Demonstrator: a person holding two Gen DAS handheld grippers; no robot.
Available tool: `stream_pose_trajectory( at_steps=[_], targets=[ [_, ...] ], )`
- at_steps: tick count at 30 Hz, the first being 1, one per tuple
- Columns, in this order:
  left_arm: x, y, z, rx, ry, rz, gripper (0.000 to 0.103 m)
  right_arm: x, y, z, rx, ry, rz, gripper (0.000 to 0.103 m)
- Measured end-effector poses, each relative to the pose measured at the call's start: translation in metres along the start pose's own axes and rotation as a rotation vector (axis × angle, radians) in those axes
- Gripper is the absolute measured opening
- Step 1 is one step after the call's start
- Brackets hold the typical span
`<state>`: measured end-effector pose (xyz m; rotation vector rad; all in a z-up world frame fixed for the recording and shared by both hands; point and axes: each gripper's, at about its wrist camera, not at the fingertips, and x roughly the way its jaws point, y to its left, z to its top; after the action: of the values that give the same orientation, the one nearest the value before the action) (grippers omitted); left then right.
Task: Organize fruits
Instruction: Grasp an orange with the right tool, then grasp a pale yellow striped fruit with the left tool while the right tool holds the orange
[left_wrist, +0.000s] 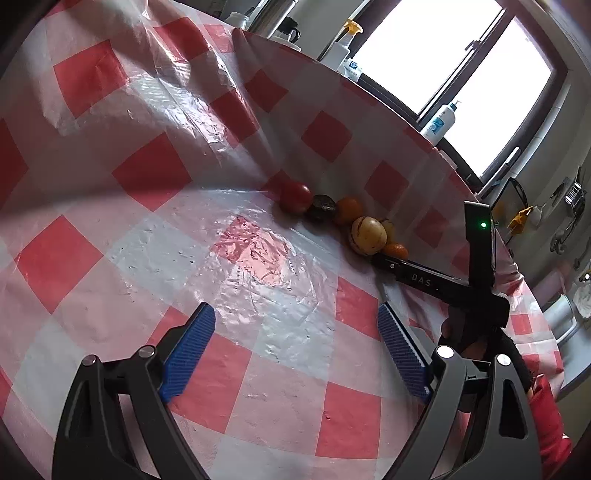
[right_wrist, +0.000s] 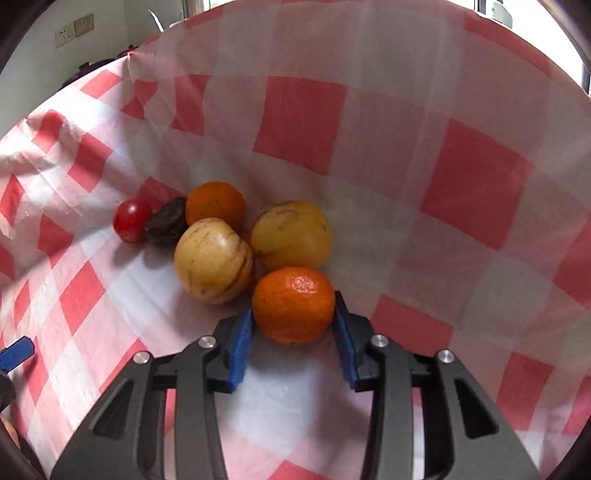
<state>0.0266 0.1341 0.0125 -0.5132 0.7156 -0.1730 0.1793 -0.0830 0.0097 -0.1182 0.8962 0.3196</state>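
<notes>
In the right wrist view my right gripper (right_wrist: 293, 325) is shut on a near orange (right_wrist: 293, 304), held against the checked cloth. Beyond it lie two yellow striped fruits (right_wrist: 213, 260) (right_wrist: 291, 234), a second orange (right_wrist: 215, 203), a dark wrinkled fruit (right_wrist: 166, 220) and a red tomato (right_wrist: 131, 220), all bunched where the cloth rises. In the left wrist view my left gripper (left_wrist: 295, 347) is open and empty above the cloth. The same fruits show far off: tomato (left_wrist: 295, 196), dark fruit (left_wrist: 322, 208), orange (left_wrist: 349, 210), yellow fruit (left_wrist: 368, 235). The right gripper (left_wrist: 391, 264) reaches to the near orange (left_wrist: 396, 250).
The red-and-white checked plastic cloth (left_wrist: 147, 177) covers the table and rises like a wall behind the fruit (right_wrist: 406, 129). White pump bottles (left_wrist: 439, 123) stand on the window sill behind. A spray bottle (left_wrist: 345, 46) stands further left.
</notes>
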Motion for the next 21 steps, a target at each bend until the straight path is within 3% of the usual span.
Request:
stream_pose_trajectory(
  at_steps=[5, 10, 13, 21],
  targets=[
    [0.000, -0.001, -0.001, 0.004, 0.004, 0.009, 0.087, -0.049, -0.026, -0.049, 0.150, -0.067, 0.072, 0.040],
    [0.006, -0.016, -0.004, 0.063, 0.043, 0.012, 0.087, -0.094, -0.057, -0.103, 0.308, -0.142, 0.089, 0.040],
    [0.032, -0.039, -0.002, 0.139, 0.127, 0.046, 0.087, -0.100, -0.076, -0.116, 0.413, -0.175, 0.101, 0.040],
    [0.134, -0.105, 0.035, 0.242, 0.169, 0.156, 0.085, -0.096, -0.087, -0.117, 0.433, -0.169, 0.160, 0.040]
  ],
)
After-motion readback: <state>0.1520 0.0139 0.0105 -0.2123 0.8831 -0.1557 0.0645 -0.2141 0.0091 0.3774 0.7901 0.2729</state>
